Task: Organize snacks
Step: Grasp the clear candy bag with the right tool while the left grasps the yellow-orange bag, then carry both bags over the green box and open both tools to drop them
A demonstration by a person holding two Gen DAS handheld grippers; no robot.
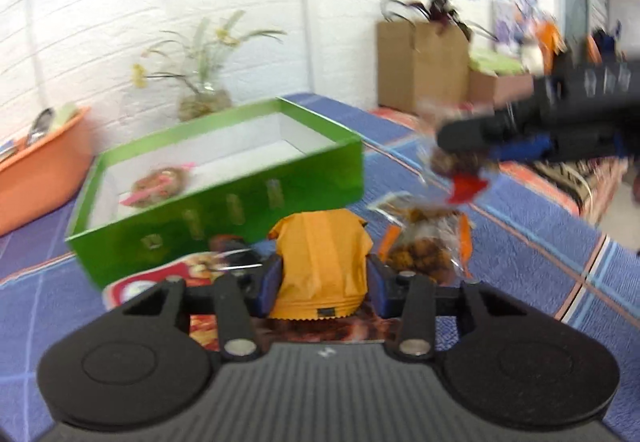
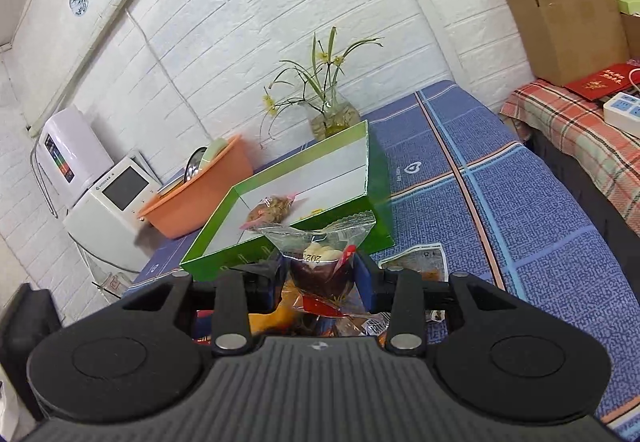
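Note:
My left gripper (image 1: 324, 266) is shut on an orange-yellow snack packet (image 1: 320, 262), held upright just in front of the green box (image 1: 224, 201). The box is white inside and holds one pink-wrapped snack (image 1: 158, 183). My right gripper (image 2: 320, 274) is shut on a clear packet with a dark brown cake and red trim (image 2: 320, 266), near the box's front wall (image 2: 376, 185). The left wrist view shows that gripper (image 1: 520, 129), blurred, at the upper right with its packet (image 1: 456, 169) hanging. More snack packets (image 1: 424, 246) lie on the blue tablecloth (image 1: 520, 242).
An orange basin (image 2: 200, 197) stands left of the box and a glass vase with a plant (image 2: 334, 117) behind it. A white appliance (image 2: 104, 197) sits at the far left. At the right, a plaid-covered stand (image 2: 568, 129) bears a cardboard box (image 2: 560, 13) and a power strip (image 2: 624, 109).

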